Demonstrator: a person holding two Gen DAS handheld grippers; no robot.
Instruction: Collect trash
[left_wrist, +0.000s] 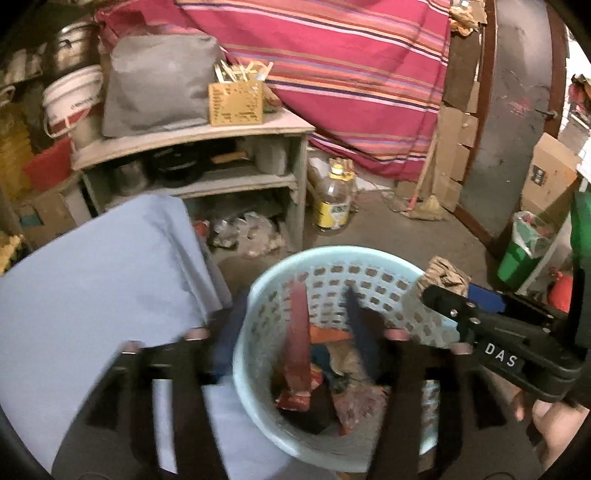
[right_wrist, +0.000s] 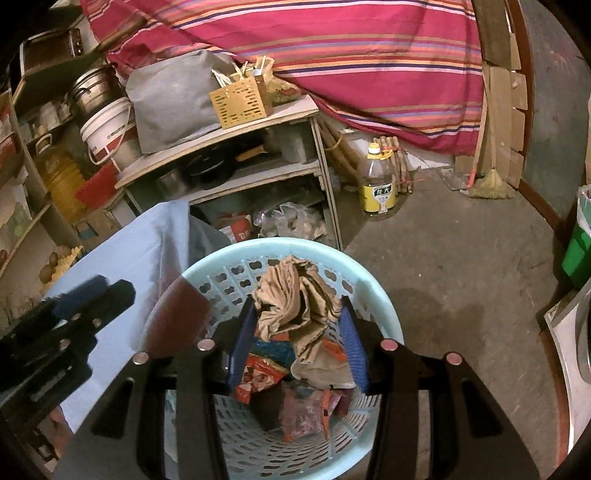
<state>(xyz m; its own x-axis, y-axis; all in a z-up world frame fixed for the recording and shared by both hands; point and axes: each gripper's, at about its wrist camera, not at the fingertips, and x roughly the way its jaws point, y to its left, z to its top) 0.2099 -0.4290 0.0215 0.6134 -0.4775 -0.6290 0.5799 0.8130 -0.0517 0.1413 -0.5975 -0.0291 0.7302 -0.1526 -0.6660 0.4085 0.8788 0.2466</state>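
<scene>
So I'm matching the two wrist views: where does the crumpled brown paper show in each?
Left wrist: crumpled brown paper at right, beyond the basket's rim, in the right gripper.
Right wrist: centre, between the blue fingers, above the basket.
Shared landmark: light blue basket.

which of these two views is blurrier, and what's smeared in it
Left wrist view is blurrier: the left gripper, jaws apart, is motion-smeared over the blue basket, its fingers streaked. Right wrist view is sharper: the right gripper and the crumpled brown paper it holds read crisply; only the other gripper at lower left is blurred. Both have fisheye bending and dark corners.
</scene>
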